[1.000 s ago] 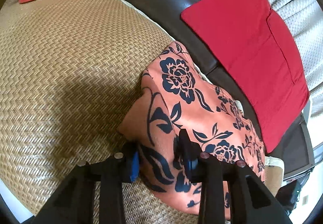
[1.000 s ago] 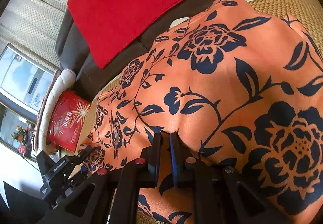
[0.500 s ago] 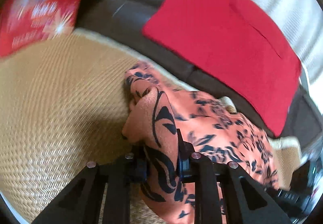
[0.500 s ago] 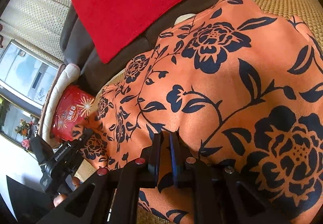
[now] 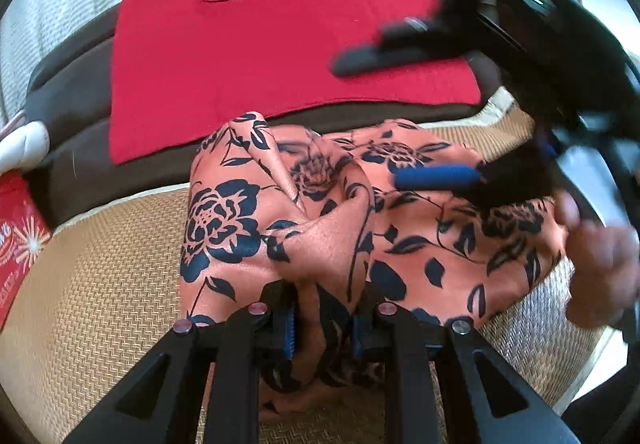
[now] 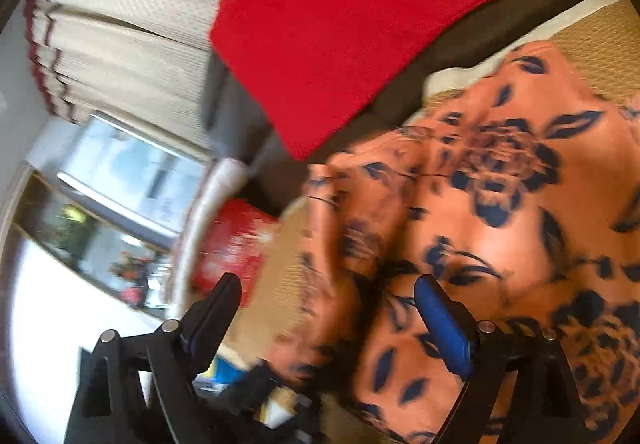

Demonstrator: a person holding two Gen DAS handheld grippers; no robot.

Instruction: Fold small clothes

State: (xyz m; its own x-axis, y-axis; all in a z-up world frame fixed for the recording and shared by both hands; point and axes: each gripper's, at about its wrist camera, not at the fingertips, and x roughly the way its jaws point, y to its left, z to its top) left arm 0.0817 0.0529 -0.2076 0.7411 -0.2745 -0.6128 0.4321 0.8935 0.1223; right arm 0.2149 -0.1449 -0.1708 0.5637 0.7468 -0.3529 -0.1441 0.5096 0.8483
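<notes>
Garment (image 5: 240,220), orange floral, bunched on woven mat (image 5: 80,304): left gripper (image 5: 324,318) pinches a raised fold, apparently to carry it across; right gripper (image 6: 328,308) spread wide above cloth, holding nothing.

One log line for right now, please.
step: folding | left claw: shut on orange floral cloth | right claw: open, above cloth | surface: woven mat

bare woven mat (image 5: 100,284) left, red cushion (image 5: 260,56) blocking behind

right tongs (image 5: 420,120) blurred, garment (image 6: 500,204) smeared
</notes>
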